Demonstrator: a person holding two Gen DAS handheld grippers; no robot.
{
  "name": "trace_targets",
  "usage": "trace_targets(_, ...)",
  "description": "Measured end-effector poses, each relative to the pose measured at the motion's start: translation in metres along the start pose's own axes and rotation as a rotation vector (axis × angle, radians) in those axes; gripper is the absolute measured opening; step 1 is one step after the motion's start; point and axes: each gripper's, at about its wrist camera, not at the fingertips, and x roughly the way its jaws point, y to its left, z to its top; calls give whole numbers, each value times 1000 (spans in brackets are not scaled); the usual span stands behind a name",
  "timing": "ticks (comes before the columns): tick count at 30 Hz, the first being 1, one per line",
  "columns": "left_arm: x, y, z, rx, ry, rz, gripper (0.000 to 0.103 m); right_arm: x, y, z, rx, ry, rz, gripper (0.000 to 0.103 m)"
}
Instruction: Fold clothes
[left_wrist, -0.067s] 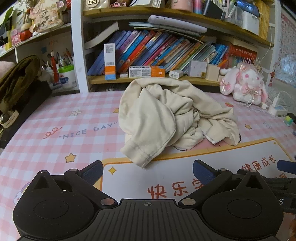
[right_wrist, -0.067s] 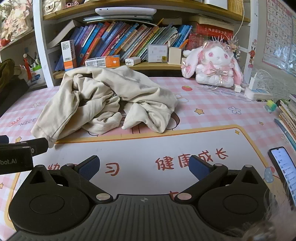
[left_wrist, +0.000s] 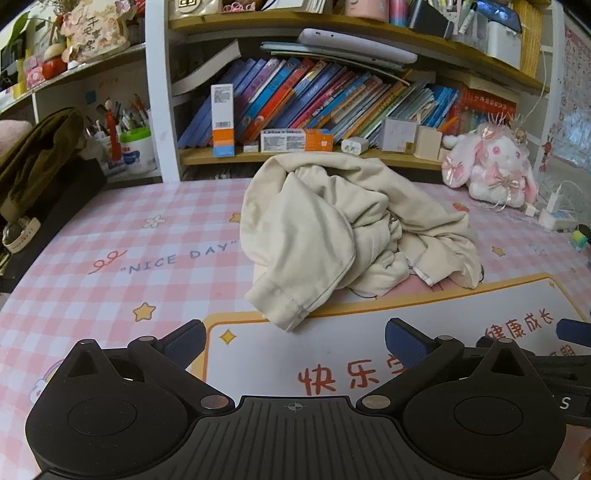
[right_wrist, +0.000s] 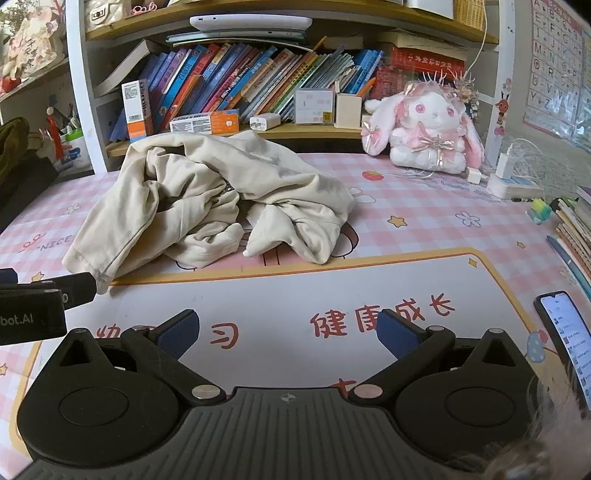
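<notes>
Both claws released, left claw (left_wrist: 295, 338) and right claw (right_wrist: 288, 328); best to pinch the crumpled cream garment (left_wrist: 343, 229) at its near hem and spread it flat on the worktop (left_wrist: 110, 258).

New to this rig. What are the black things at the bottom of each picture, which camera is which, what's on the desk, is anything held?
No robot arm here: a person holds one two-finger gripper in each hand, and each carries a fisheye camera looking forward along its fingers. The black body at the bottom of each picture is that gripper itself.

The left wrist view shows the left gripper; the right wrist view shows the right gripper. The left one's tip also pokes into the right view at the left edge.

On the pink checked desk mat lies a crumpled cream garment, unfolded, with a cuff nearest the left gripper. Behind it are a bookshelf and a plush rabbit; a lit phone lies at the right.

Nothing is held: both sets of jaws stand wide open, blue pads apart, short of the garment.
</notes>
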Motion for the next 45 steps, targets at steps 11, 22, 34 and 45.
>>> trace_targets(11, -7, 2, -1, -2, 3, 11, 103, -6, 4, 0, -2, -2, -6, 103)
trace_targets(22, -15, 5, -2, -2, -3, 14, 103, -10, 9, -2, -16, 0, 3, 103)
trace_targets(34, -16, 8, -4, 2, 5, 16, 103, -10, 13, -2, -17, -1, -1, 103)
trace_targets(45, -15, 12, -4, -14, 18, 15, 103, -12, 14, -3, -16, 1, -8, 103)
